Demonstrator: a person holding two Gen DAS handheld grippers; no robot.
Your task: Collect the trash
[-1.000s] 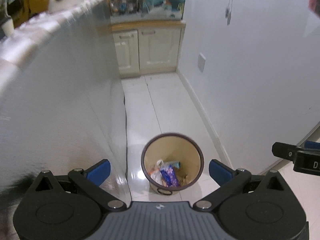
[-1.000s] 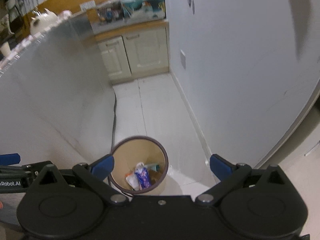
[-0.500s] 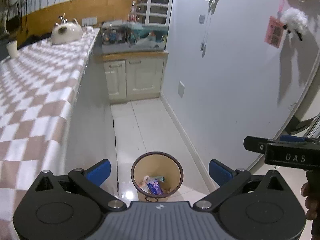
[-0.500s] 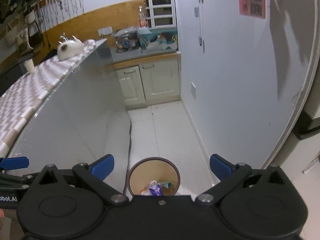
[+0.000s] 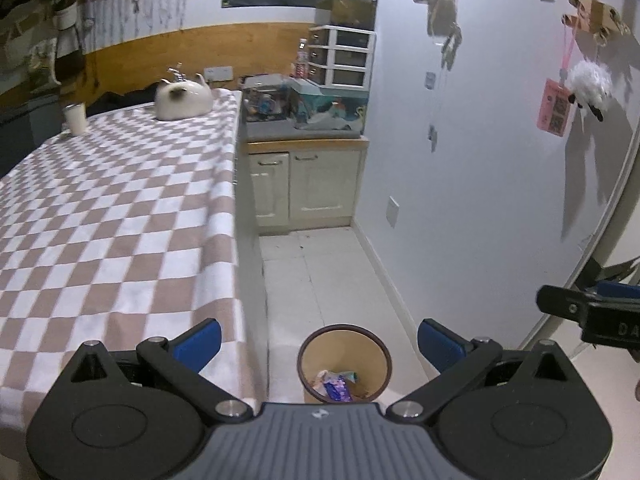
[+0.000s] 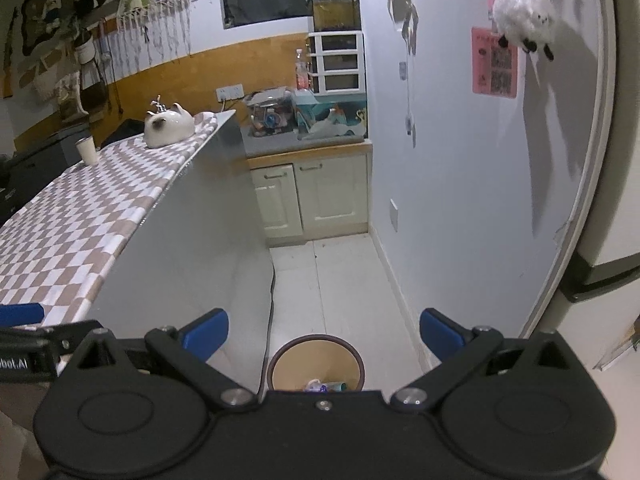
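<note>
Both grippers have risen and tilted back up over the last second, so the round tan waste bin with a dark rim (image 5: 344, 362) has slid from mid-frame to the bottom edge of each view and the checked tabletop has come into sight. Seen from the left wrist camera, the left gripper (image 5: 318, 338) is held above the table's right edge, pointing forward and slightly down along the narrow white-tiled floor (image 5: 320, 272); its blue-padded jaws stand wide apart with nothing between them. From the right wrist camera, the right gripper (image 6: 322, 330) is held at a similar height and angle, its jaws likewise spread wide and empty, and the bin shows low between them, partly cut off by the gripper body. The right gripper's black side also juts into the left view at the right edge, with a bit of a hand below it. Inside the bin lie crumpled wrappers (image 5: 336, 384), white, purple and teal, resting on its bottom. The bin stands on the floor just beside the table's grey side panel (image 6: 192, 248), near the white wall. On the brown-and-white checked table (image 5: 112, 216), well away from the grippers, sit a white cat-shaped ceramic pot (image 5: 183, 98) and a small white cup (image 5: 75, 119).
</note>
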